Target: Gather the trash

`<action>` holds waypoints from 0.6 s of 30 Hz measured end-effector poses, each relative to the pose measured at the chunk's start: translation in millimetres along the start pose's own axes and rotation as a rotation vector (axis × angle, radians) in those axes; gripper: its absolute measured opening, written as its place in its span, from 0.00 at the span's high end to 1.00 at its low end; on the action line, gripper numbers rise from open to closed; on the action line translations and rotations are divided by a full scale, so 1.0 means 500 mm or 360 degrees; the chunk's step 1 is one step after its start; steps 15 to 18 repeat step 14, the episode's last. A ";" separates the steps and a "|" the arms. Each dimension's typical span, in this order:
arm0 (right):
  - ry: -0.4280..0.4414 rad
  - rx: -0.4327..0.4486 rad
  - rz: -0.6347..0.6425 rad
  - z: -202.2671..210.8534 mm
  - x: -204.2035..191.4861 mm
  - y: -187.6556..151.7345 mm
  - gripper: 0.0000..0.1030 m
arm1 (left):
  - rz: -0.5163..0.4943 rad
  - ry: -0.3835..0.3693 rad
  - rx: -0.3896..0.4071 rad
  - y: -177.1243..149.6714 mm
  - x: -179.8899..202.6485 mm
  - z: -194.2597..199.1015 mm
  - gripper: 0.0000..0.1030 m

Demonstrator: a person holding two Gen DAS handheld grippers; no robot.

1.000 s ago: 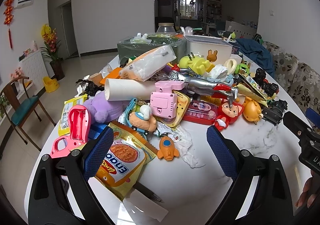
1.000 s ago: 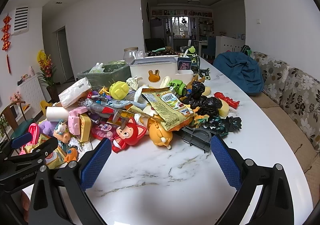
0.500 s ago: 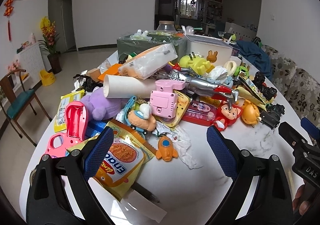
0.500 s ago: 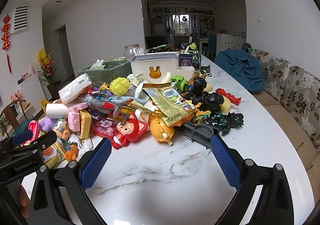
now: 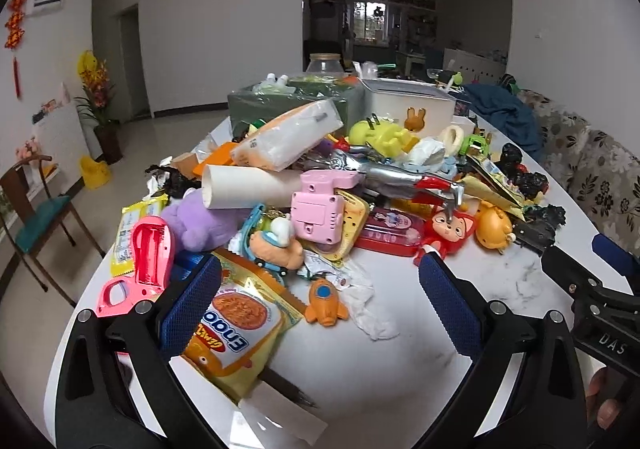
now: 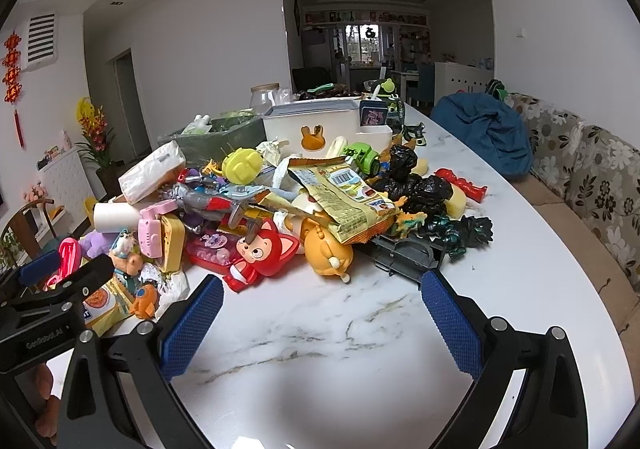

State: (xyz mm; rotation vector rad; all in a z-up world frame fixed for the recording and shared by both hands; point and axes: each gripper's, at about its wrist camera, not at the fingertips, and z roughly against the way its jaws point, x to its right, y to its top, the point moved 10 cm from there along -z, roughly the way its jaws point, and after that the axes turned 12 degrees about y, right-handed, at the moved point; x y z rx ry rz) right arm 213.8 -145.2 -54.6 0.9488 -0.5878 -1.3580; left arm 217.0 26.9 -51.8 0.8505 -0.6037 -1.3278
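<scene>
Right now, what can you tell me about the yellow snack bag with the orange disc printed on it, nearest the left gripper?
The yellow snack bag is a glossy foil packet, crinkled, lying flat near the white marble table's front edge. Its print shows an orange disc above blue lettering. An orange rocket toy sits beside it. The left gripper's blue-padded finger overlaps its corner in view; contact is unclear.

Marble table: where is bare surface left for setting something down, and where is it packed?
Bare: the near marble table between the open right gripper and the red fox toy, plus the sofa-side edge. Packed: the middle and left, around the snack packet.
</scene>
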 end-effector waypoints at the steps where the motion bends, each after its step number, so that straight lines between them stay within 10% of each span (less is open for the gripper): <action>1: -0.0001 0.0000 -0.0003 0.001 0.001 0.000 0.05 | -0.0003 -0.0003 0.0002 -0.001 0.002 0.000 0.07; 18: -0.0001 -0.0007 -0.0009 0.001 0.005 -0.001 0.05 | 0.0045 0.0035 -0.0081 -0.018 -0.016 -0.022 0.06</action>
